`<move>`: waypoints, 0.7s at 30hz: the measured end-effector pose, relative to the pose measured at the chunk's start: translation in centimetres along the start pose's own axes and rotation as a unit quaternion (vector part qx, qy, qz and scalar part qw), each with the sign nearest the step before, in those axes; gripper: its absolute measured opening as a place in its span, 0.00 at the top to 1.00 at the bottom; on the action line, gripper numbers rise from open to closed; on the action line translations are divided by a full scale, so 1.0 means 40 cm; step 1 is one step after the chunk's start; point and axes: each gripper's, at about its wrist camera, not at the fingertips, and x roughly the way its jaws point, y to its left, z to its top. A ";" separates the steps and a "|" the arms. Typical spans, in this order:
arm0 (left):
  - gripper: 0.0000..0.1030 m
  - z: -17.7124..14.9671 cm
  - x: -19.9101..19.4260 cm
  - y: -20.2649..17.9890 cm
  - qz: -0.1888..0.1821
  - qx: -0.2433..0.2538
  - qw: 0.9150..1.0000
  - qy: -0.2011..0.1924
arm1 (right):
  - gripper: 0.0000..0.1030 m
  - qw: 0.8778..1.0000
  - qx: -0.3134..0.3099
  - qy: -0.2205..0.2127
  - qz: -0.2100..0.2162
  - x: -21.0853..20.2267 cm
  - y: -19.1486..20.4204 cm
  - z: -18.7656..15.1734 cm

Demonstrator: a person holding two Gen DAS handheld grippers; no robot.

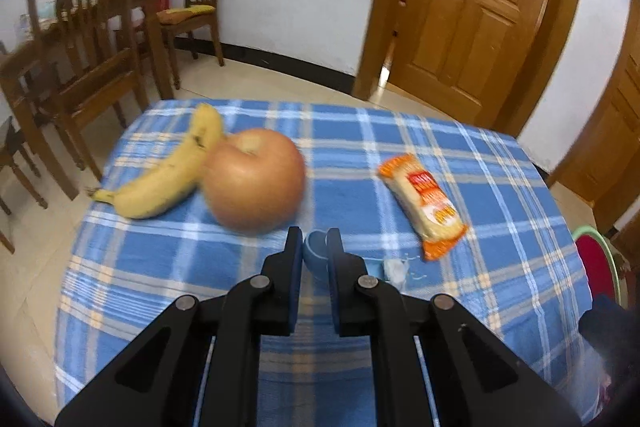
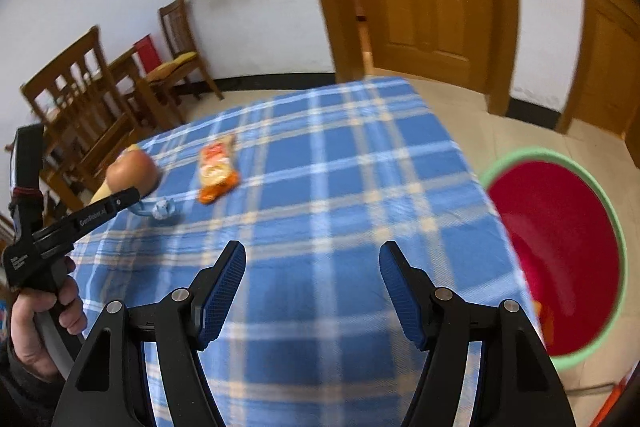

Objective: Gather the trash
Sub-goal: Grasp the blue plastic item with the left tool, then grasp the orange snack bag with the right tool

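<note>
My left gripper [image 1: 314,237] is shut on a small blue crumpled piece of trash [image 1: 316,253], held just above the blue plaid tablecloth [image 1: 160,267]; it also shows in the right wrist view [image 2: 162,209], at the tip of the left gripper [image 2: 134,199]. An orange snack wrapper [image 1: 424,207] lies to the right, also seen in the right wrist view [image 2: 216,171]. A small white scrap [image 1: 396,269] lies near the left gripper. My right gripper [image 2: 312,255] is open and empty above the table. A red bin with a green rim [image 2: 560,255] stands beside the table's right edge.
A banana [image 1: 168,171] and an apple [image 1: 254,181] lie touching at the table's left. Wooden chairs [image 1: 80,39] stand left of the table. A wooden door [image 1: 472,7] is behind. The bin's rim shows in the left wrist view [image 1: 596,259].
</note>
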 end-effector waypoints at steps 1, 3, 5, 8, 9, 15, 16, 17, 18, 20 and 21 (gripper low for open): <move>0.89 0.002 -0.003 0.011 0.009 -0.003 1.000 -0.004 | 0.31 1.000 -0.006 0.002 0.003 0.009 0.014 0.007; 0.89 0.006 -0.007 0.031 0.027 -0.007 1.000 -0.013 | 0.31 1.000 -0.022 0.000 0.010 0.033 0.049 0.026; 0.89 0.008 -0.008 0.051 0.039 -0.013 0.999 -0.019 | 0.31 0.999 -0.030 0.000 0.011 0.052 0.070 0.040; 0.89 0.008 -0.008 0.075 0.046 -0.025 0.998 -0.023 | 0.31 0.999 -0.039 0.005 0.018 0.098 0.105 0.063; 0.89 0.006 -0.006 0.084 0.047 -0.031 0.998 -0.023 | 0.31 0.999 -0.041 0.007 0.018 0.112 0.113 0.068; 0.89 0.000 0.006 0.112 0.056 -0.047 0.997 -0.019 | 0.31 0.998 -0.055 0.025 0.018 0.204 0.158 0.089; 0.89 -0.001 0.009 0.113 0.057 -0.048 0.997 -0.018 | 0.31 0.998 -0.057 0.027 0.017 0.216 0.164 0.092; 0.89 -0.002 0.010 0.114 0.059 -0.050 0.997 -0.018 | 0.31 0.998 -0.060 0.028 0.015 0.227 0.171 0.095; 0.89 -0.003 0.013 0.117 0.059 -0.052 0.997 -0.017 | 0.31 0.998 -0.062 0.029 0.014 0.235 0.176 0.097; 0.89 -0.004 0.014 0.119 0.059 -0.054 0.997 -0.015 | 0.31 0.997 -0.065 0.031 0.012 0.251 0.188 0.103; 0.89 -0.004 0.015 0.121 0.059 -0.056 0.997 -0.015 | 0.31 0.997 -0.068 0.032 0.011 0.261 0.194 0.107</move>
